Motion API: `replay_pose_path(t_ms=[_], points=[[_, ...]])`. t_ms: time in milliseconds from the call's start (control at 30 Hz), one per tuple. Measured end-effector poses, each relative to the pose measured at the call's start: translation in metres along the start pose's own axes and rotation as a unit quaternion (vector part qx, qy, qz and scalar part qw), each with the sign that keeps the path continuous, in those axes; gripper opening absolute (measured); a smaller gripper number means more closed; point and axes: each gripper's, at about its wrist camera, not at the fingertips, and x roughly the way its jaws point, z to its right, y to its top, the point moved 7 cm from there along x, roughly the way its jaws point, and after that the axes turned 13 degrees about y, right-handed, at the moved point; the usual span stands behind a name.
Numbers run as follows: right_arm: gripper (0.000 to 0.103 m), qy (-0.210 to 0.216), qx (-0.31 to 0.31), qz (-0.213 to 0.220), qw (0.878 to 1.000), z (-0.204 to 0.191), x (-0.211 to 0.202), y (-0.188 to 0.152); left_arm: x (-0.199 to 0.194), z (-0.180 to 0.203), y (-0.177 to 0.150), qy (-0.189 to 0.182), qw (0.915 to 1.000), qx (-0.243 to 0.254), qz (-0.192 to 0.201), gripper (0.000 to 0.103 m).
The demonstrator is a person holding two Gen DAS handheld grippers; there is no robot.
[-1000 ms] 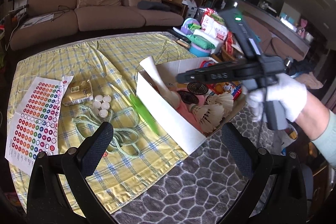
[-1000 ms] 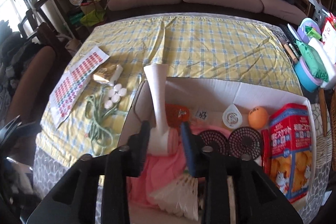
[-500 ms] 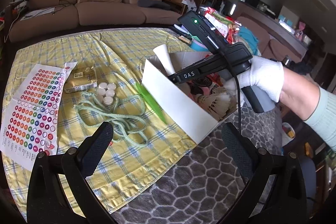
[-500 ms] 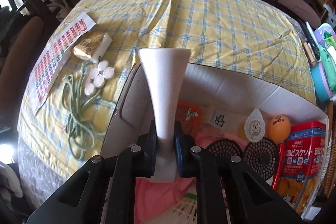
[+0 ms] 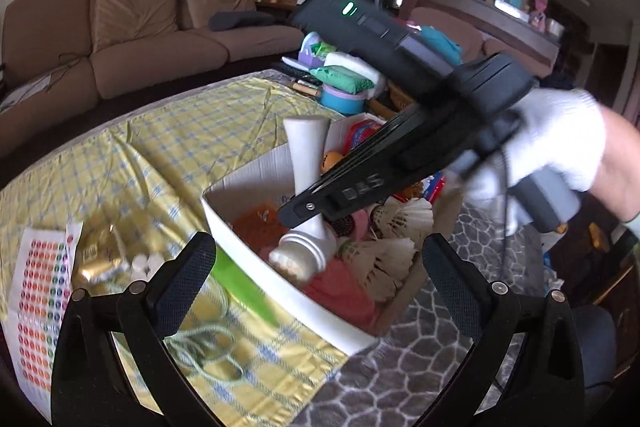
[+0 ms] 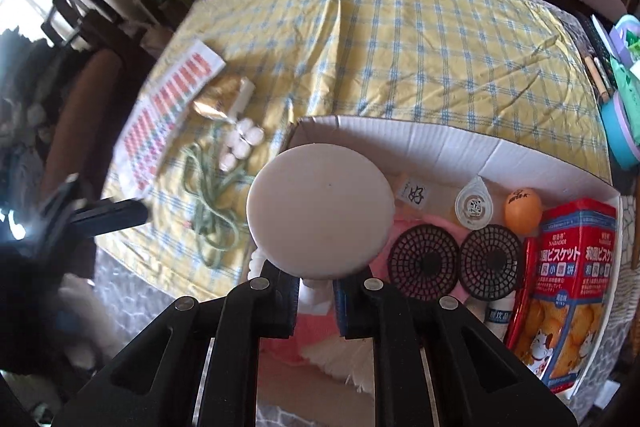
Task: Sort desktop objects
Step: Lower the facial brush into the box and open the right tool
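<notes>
Over the box (image 6: 440,147), right gripper (image 6: 316,301) clamps, seemingly, a white bottle (image 6: 320,215).

Right gripper (image 5: 298,217) clamping white bottle (image 5: 306,163) above white box (image 5: 256,267); left gripper (image 5: 318,267) open, near.

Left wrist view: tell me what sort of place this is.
Most likely a home living room: a brown sofa along the wall, a table under a yellow checked cloth, and a counter with kitchen things behind.
</notes>
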Motion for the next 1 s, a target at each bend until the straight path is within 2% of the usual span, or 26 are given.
replay_pose_path(t_ms=[133, 200, 267, 300, 333, 367, 533, 667, 800, 867, 933, 1000], points=[[0.013, 0.026, -0.015, 0.011, 0.999, -0.015, -0.026, 0.002, 0.019, 0.016, 0.005, 0.014, 0.9989, 0.043, -0.010, 0.103], [0.013, 0.031, -0.027, 0.010, 0.999, -0.023, -0.036, 0.001, 0.026, 0.024, 0.008, 0.001, 0.9988, 0.045, -0.015, 0.101], [0.013, 0.040, -0.032, 0.010, 0.999, -0.029, -0.041, 0.001, 0.030, 0.032, 0.013, -0.027, 0.9987, 0.038, -0.023, 0.085], [0.013, 0.046, -0.030, 0.011, 0.998, -0.029, -0.044, 0.000, 0.033, 0.034, 0.015, -0.036, 0.9984, 0.033, -0.028, 0.064], [0.013, 0.047, -0.028, 0.012, 0.998, -0.028, -0.044, 0.001, 0.036, 0.034, 0.016, -0.038, 0.9983, 0.030, -0.033, 0.054], [0.013, 0.049, -0.027, 0.013, 0.998, -0.026, -0.045, 0.002, 0.038, 0.035, 0.017, -0.043, 0.9980, 0.028, -0.038, 0.051], [0.013, 0.072, 0.000, 0.027, 0.997, -0.009, -0.036, 0.011, 0.045, 0.040, 0.014, -0.087, 0.9935, 0.013, -0.071, 0.050], [0.013, 0.093, 0.041, 0.016, 0.995, 0.010, -0.006, 0.014, 0.064, 0.040, 0.002, -0.080, 0.9886, 0.038, -0.122, 0.050], [0.013, 0.086, 0.056, -0.009, 0.995, 0.024, 0.026, 0.009, 0.078, 0.044, -0.017, -0.080, 0.9794, 0.081, -0.167, 0.051], [0.013, 0.080, 0.063, -0.020, 0.995, 0.031, 0.038, 0.006, 0.079, 0.050, -0.024, -0.077, 0.9745, 0.109, -0.180, 0.053], [0.013, 0.067, 0.065, -0.029, 0.995, 0.038, 0.047, 0.003, 0.075, 0.053, -0.029, -0.073, 0.9711, 0.135, -0.183, 0.062], [0.013, 0.070, 0.072, -0.028, 0.995, 0.042, 0.053, 0.001, 0.067, 0.051, -0.028, -0.068, 0.9716, 0.142, -0.177, 0.066]])
